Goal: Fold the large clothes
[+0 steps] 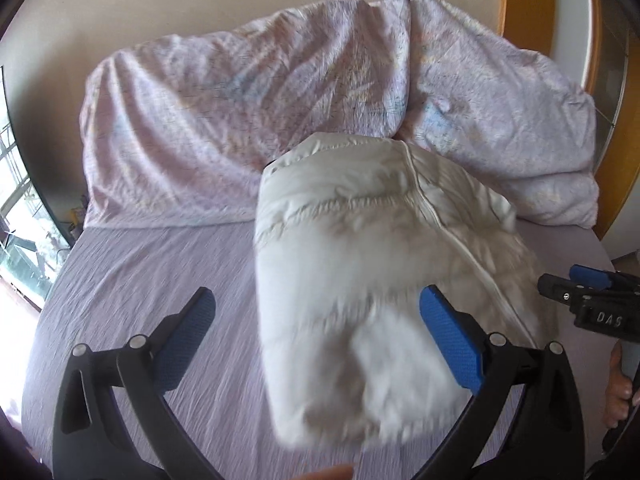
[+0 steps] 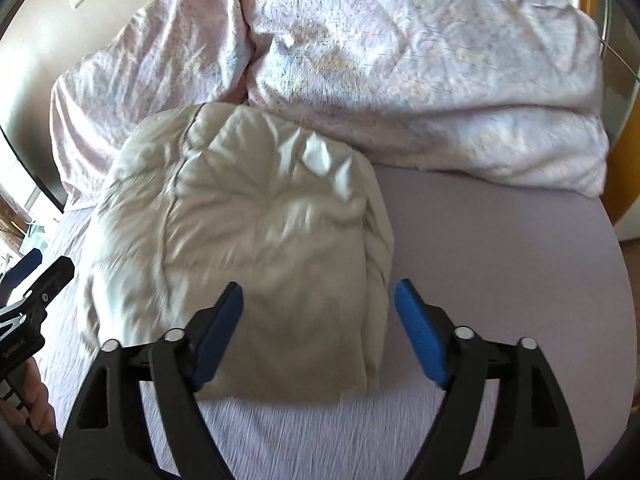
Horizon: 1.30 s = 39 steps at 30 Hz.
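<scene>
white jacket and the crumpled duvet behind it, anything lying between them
Nothing separate shows. In the right wrist view the folded white jacket butts against the crumpled duvet; to its right, only bare bedsheet.

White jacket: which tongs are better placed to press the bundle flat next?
Probably the right tongs: open and centred over the jacket. The left tongs, also open, sit off toward its left edge.
</scene>
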Available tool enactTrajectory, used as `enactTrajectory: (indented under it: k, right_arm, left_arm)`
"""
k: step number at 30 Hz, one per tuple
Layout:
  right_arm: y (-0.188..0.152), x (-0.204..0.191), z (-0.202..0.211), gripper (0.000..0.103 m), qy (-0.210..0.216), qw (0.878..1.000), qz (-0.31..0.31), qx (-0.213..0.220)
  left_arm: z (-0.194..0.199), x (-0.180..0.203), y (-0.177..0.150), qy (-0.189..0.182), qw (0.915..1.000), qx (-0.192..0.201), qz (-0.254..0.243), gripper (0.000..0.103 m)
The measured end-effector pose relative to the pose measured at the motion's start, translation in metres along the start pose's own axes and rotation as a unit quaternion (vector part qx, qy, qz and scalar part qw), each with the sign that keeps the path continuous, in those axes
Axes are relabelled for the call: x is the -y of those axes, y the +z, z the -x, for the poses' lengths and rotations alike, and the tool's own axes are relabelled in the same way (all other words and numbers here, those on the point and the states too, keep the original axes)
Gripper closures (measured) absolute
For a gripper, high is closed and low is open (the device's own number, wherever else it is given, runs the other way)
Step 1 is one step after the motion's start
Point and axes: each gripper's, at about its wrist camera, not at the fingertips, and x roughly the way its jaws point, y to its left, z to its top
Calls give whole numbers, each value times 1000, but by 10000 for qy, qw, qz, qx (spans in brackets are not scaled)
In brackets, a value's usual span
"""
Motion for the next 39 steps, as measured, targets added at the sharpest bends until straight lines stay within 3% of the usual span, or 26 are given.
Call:
enactTrajectory:
  k: [4, 13, 19, 28, 39]
  right_arm:
    - [-28, -8, 33, 2, 4, 10000, -29, 61]
    - [-81, -25, 79, 1, -223, 9995, 129, 208]
    - [-106, -28, 91, 1, 52, 9997, 116, 204]
    - [-117, -26, 91, 1, 400, 9990, 37, 178]
    - [-119, -34, 88, 1, 488, 9985, 166, 186]
  left_arm:
    - [28, -4, -20, -1, 9999, -95, 39, 2]
    - [69, -6, -59, -112, 9990, -302, 310, 2]
    - [86, -8, -72, -194, 9987, -270, 377, 2]
    - [92, -5, -85, -523, 9978, -305, 276, 2]
    - [90, -1, -87, -563, 9975, -327, 272, 2]
